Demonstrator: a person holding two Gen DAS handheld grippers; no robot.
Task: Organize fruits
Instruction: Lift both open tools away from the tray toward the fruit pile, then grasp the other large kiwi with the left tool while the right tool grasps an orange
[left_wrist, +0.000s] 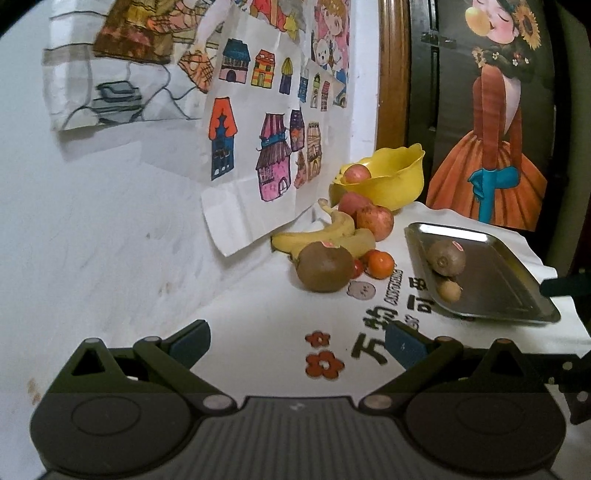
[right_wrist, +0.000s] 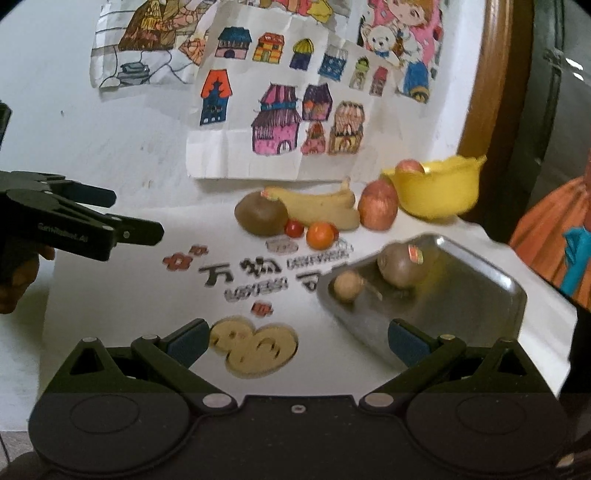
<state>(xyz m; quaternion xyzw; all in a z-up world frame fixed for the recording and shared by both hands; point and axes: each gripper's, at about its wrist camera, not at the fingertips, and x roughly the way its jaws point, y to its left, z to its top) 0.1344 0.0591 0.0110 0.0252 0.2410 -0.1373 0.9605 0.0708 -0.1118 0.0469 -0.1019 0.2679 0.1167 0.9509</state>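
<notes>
Against the wall at the back edge of the table (left_wrist: 258, 317), the loose kiwi (left_wrist: 325, 266) is best approached by the wide-open, empty left gripper (left_wrist: 297, 343), straddled squarely, closed on gently, and carried to the metal tray (left_wrist: 517, 291) while the right gripper (right_wrist: 297, 341) is kept wide and clear.

Dimly, evenly lit indoors; soft shadows only. Faint glare on the metal tray (right_wrist: 476, 291). Strongly bowed and darkened at the fisheye corners. Right wrist view motion-blurred; left sharper.

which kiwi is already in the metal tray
The kiwi with the sticker lying in the steel tray; the other kiwi sits on the cloth by the bananas.
</notes>
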